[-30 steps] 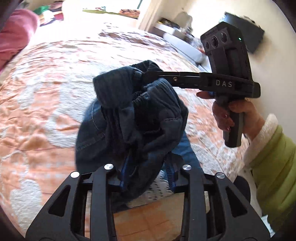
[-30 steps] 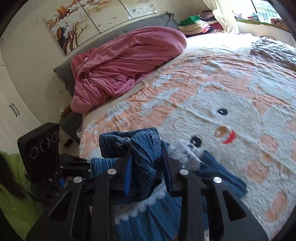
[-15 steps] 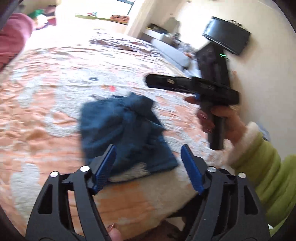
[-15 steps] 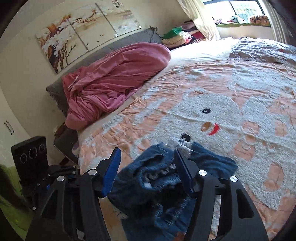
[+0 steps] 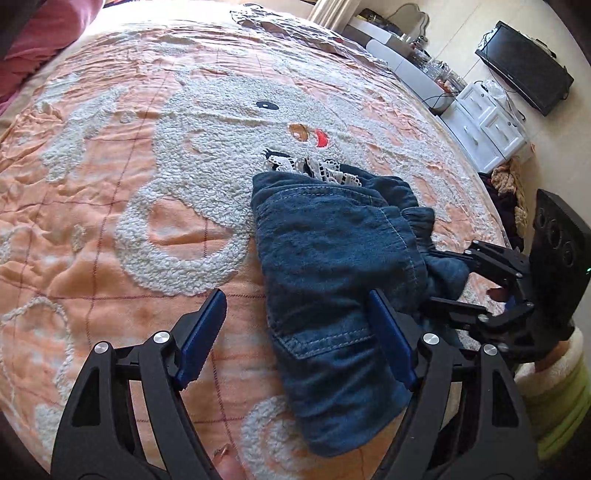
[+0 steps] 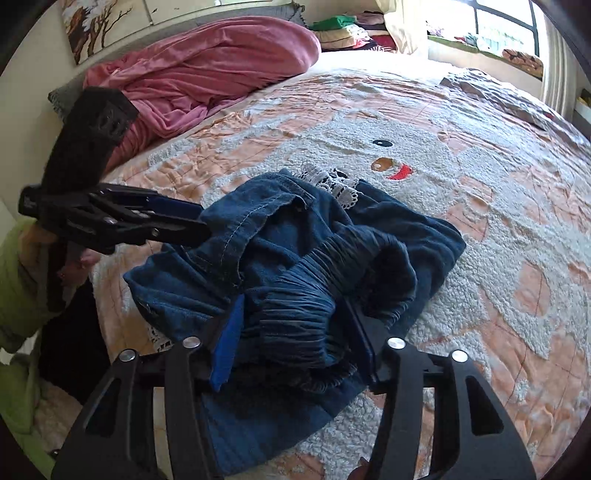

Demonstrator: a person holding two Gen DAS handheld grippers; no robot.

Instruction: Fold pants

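The dark blue denim pants (image 5: 332,273) with white lace trim lie bunched on the orange and white bedspread (image 5: 110,206). My left gripper (image 5: 299,332) is open, with its right finger against the pants' near left side. In the right wrist view the pants (image 6: 303,266) fill the centre. My right gripper (image 6: 295,325) is closed around the gathered elastic waistband (image 6: 295,314). In the left wrist view the right gripper (image 5: 436,280) reaches in from the right edge onto the waistband. The left gripper (image 6: 184,221) shows at the pants' left edge in the right wrist view.
A pink blanket (image 6: 207,77) is heaped at the head of the bed. Folded clothes (image 6: 347,29) sit near the window. A white cabinet (image 5: 487,125) and a wall television (image 5: 524,66) stand beyond the bed's right side.
Both grippers let go of the lifted pants, which dropped onto the bed. The right gripper has since closed on the waistband. The left gripper has come down beside the pants, open.
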